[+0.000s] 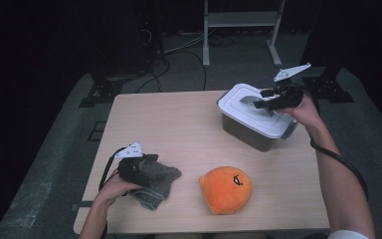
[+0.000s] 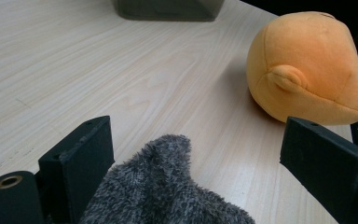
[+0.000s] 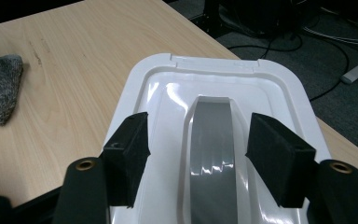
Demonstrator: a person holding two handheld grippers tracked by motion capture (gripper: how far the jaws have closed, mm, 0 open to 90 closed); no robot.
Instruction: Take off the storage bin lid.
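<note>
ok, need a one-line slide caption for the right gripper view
Right claw open, its jaws either side of the grey handle on the white box lid, grey cloth off on the wooden table.

Open counter [image 1: 164,124] across the middle and far left, orange plush [image 1: 226,189] blocking front centre, lidded box [image 1: 254,118] far right, grey cloth [image 1: 156,183] front left

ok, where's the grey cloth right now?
In the high view the grey cloth lies at the table's near-left, under the open left claw, left of the orange plush.
</note>
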